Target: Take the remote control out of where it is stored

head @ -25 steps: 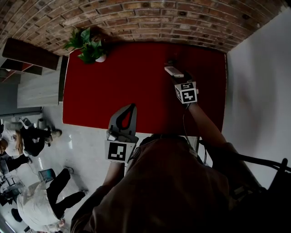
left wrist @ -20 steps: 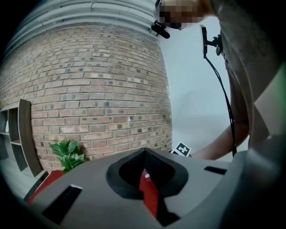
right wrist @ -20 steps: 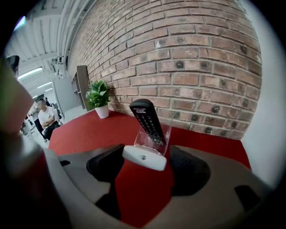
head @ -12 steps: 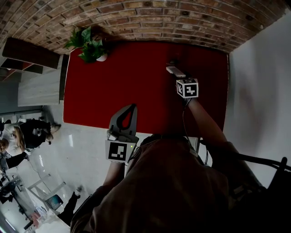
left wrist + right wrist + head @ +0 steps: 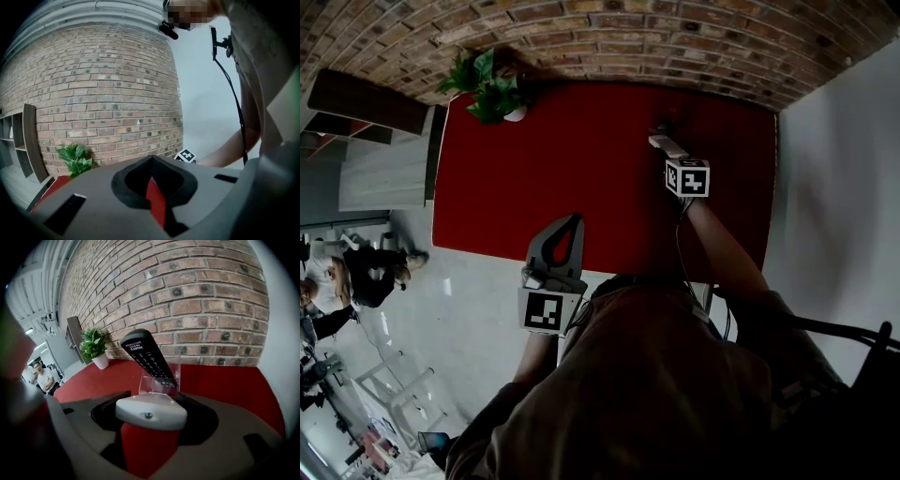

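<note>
One remote control [image 5: 147, 357], one clear holder [image 5: 160, 385], one plant [image 5: 490, 86], one table [image 5: 553, 169]

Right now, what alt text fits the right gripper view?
A black remote leans in a clear holder on a red table by a brick wall. The right gripper faces it from close by; a plant stands at left.

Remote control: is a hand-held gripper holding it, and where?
No. The remote control stands in its clear holder, ahead of the right hand-held gripper; left hand-held gripper holds nothing.
</note>
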A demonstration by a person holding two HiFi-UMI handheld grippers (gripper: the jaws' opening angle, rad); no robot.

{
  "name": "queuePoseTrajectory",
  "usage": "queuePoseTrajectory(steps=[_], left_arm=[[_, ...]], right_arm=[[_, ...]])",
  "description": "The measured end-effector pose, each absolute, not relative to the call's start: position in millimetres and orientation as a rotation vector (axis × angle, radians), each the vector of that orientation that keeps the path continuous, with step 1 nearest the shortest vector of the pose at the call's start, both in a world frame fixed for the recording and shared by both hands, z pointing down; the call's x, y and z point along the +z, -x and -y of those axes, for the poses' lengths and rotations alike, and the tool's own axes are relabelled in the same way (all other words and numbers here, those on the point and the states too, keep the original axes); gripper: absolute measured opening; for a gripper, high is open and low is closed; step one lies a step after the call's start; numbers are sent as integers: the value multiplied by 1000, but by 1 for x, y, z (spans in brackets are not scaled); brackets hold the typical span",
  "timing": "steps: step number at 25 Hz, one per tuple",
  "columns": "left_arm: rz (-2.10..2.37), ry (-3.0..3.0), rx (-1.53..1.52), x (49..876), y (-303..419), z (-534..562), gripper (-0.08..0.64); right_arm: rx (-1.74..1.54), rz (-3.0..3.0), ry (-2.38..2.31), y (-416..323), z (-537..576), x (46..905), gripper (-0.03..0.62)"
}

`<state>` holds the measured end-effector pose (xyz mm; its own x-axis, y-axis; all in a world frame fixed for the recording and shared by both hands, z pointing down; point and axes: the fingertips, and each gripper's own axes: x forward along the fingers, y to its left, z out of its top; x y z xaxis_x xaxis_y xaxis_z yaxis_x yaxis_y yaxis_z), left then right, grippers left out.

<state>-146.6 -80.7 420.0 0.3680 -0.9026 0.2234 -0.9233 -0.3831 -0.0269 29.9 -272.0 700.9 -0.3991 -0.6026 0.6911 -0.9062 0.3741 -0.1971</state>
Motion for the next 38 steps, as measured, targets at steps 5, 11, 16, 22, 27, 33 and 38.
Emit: queuePoseTrajectory(steps=[5,11,16,22,27,33,38], left_arm=[[1686,-2511,304,420,147,79,11],[1683,-2521,303,420,144,78,11],[1681,-2531,302,420,145,78,11],[1656,-2562,293,417,138,82,11],[1637,-2600,279,414,134,85,11],[1610,-2654,259,407,125,88,11],[1570,-2728,257,401,113,91,11]], right_arm=[[768,2120,-1296,-31,272,700,299],[766,2122,-1266,-34,272,701,298],[700,2184,-1246,-30,273,688,298],[665,2239,-1247,-36,267,657,296],[653,2304,-1275,-43,256,624,296],[527,2403,-1292,-55,235,569,296],[393,2486,-1342,-71,215,513,296]])
